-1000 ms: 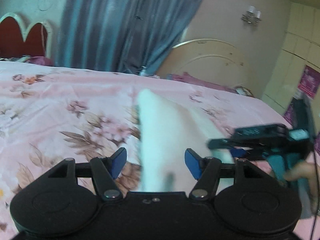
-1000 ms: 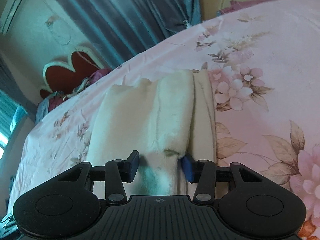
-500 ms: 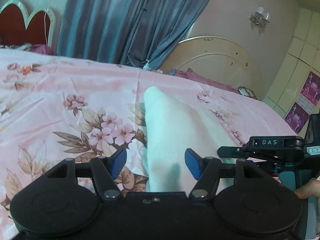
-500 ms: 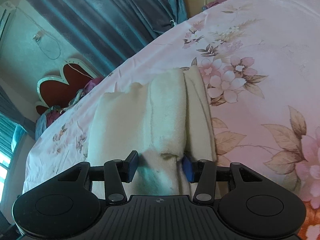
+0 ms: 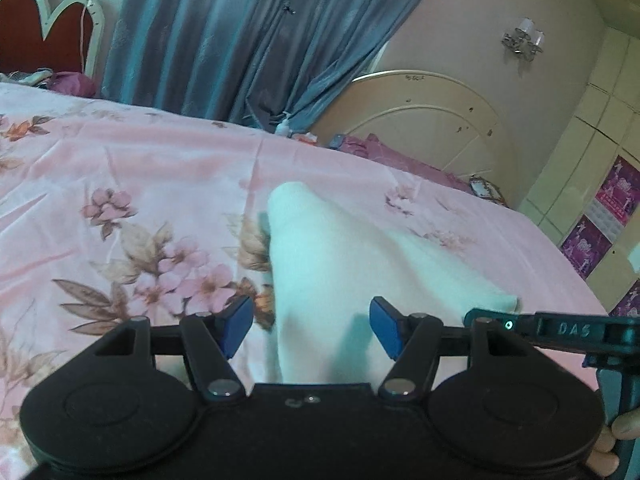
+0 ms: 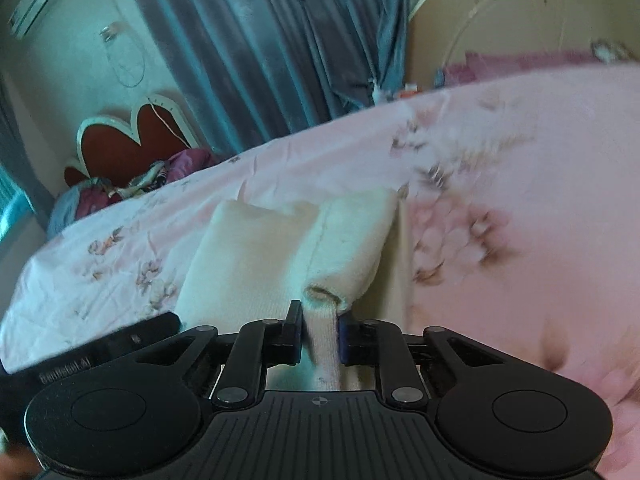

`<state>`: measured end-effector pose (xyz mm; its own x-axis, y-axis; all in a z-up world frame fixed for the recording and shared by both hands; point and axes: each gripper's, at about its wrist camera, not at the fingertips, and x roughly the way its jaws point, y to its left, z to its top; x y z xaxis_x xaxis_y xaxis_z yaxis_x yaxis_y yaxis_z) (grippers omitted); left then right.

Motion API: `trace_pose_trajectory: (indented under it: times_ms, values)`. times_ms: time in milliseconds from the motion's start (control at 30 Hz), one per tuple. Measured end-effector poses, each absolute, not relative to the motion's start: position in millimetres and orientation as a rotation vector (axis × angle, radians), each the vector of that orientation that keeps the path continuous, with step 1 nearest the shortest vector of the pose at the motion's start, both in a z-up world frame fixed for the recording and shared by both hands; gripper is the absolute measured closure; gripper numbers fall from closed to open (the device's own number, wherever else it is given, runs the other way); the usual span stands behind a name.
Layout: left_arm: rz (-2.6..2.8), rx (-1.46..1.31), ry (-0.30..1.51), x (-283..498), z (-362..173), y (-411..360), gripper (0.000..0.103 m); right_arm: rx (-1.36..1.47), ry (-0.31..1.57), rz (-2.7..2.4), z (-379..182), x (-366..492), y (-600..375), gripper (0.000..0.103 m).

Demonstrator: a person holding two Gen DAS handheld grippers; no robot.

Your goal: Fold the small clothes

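A cream knitted garment (image 5: pixel 340 256) lies partly folded on the pink floral bedspread (image 5: pixel 140 184). My left gripper (image 5: pixel 311 326) is open, its blue pads either side of the garment's near edge without gripping it. In the right wrist view the garment (image 6: pixel 256 256) has a folded sleeve (image 6: pixel 352 236) lying on it. My right gripper (image 6: pixel 319 334) is shut on a narrow strip of the garment's near edge. The right gripper's body (image 5: pixel 560 330) shows at the right of the left wrist view, and the left gripper's body (image 6: pixel 100 344) at the lower left of the right wrist view.
A red heart-shaped headboard (image 6: pixel 132 136) with a heap of clothes (image 6: pixel 132 184) stands at one end of the bed. A cream arched bed end (image 5: pixel 432 120) is at the other. Blue curtains (image 5: pixel 240 32) hang behind, and white cupboards (image 5: pixel 600 168) stand on the right.
My right gripper has closed from partly open onto the garment's near edge and tilted, so its view is blurred. My left gripper has stayed open and dropped slightly toward the garment.
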<state>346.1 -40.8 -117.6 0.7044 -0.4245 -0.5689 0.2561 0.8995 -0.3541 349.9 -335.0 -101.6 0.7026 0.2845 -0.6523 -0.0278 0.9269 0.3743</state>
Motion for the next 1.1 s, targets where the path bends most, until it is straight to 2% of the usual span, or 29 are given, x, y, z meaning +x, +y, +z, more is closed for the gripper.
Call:
trace_pose_trajectory:
  times_ms: [133,200,233,267,500,667,767,1100]
  values:
    - [-0.382,-0.211,0.769,352,-135,-56,0.038,0.409,0.849,0.154,-129,355,-343,0.087]
    - [-0.371,-0.193,0.768,352,-138,-58,0.037,0.408,0.843,0.147,-123,352,-345,0.079]
    - [-0.368,-0.193,0.773,353,-137,-58,0.037,0.397,0.837,0.135,-119,348,-347,0.069]
    - [-0.369,-0.194,0.776,353,-137,-57,0.037,0.396,0.836,0.135,-115,344,-350,0.067]
    - [-0.36,-0.174,0.782,355,-136,-59,0.034,0.406,0.857,0.171,-104,303,-356,0.068]
    - [-0.353,-0.173,0.796,358,-134,-60,0.033,0.316,0.926,0.079,-127,281,-356,0.068]
    - [-0.361,-0.171,0.801,358,-129,-58,0.035,0.402,0.893,0.09,-120,278,-370,0.068]
    - [-0.369,-0.214,0.781,393,-111,-61,0.037,0.418,0.757,0.083,-79,340,-361,0.068]
